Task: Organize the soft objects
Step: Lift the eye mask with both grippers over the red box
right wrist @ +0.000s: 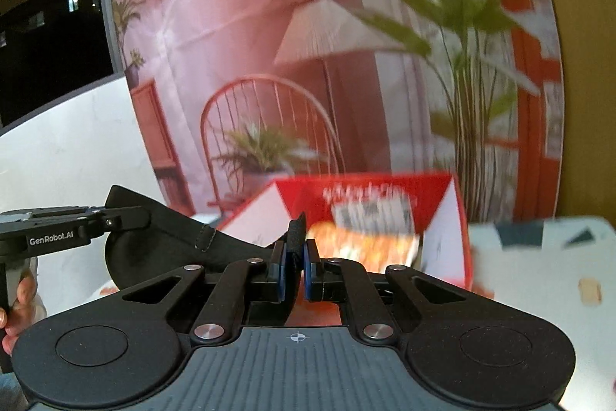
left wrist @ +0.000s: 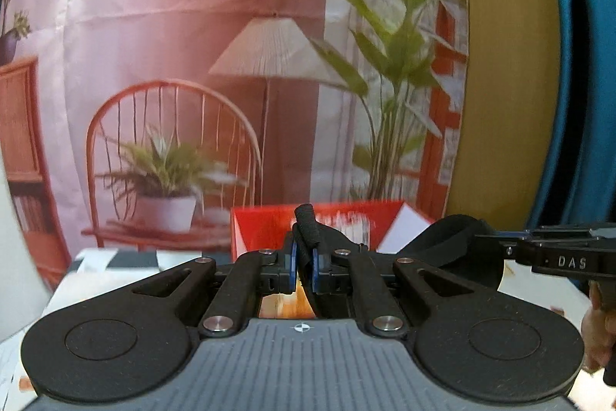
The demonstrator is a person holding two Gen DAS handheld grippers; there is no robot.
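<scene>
ahead: red box [left wrist: 265, 226] blocks low | behind it: printed backdrop [left wrist: 192, 45] | above box: open

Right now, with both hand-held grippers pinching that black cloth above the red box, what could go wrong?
1. Each hand-held gripper, left and right, pinches only a thin edge of the black cloth; it may slip free.
2. The cloth sags between them and could snag the red box rim.
</scene>
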